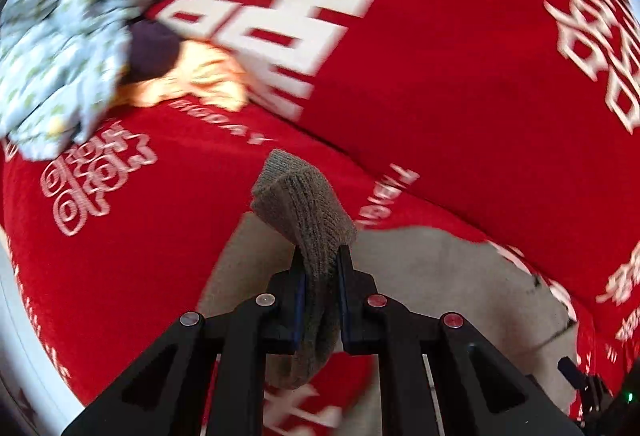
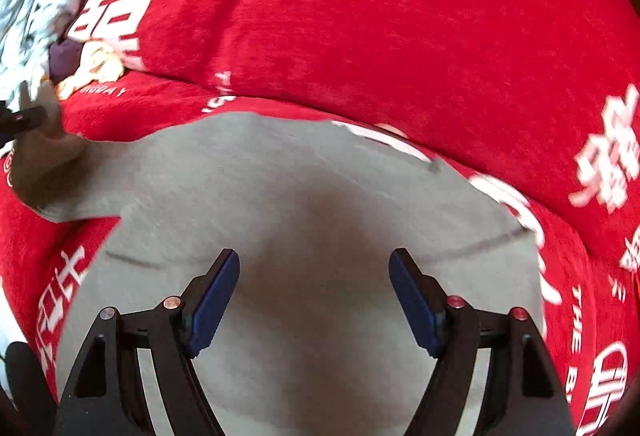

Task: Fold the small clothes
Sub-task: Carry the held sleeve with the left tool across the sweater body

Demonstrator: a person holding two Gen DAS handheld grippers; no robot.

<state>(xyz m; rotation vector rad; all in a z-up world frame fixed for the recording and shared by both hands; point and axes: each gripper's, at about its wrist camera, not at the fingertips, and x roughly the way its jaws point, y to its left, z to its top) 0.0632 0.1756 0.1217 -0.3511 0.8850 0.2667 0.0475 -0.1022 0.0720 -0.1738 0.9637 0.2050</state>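
We see the left gripper (image 1: 320, 268) clamping a ribbed cuff (image 1: 304, 203); the right gripper (image 2: 314, 276) gapes empty over the grey garment (image 2: 320, 187), edges blurred.

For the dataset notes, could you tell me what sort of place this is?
Probably a bedroom at home: the work surface is a bed with red bedding printed in white characters, a gray garment spread on it, and a floral clothes pile.

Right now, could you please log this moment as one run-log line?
left gripper: shut on ribbed cuff | right gripper: open above grey garment | surface: red bedspread
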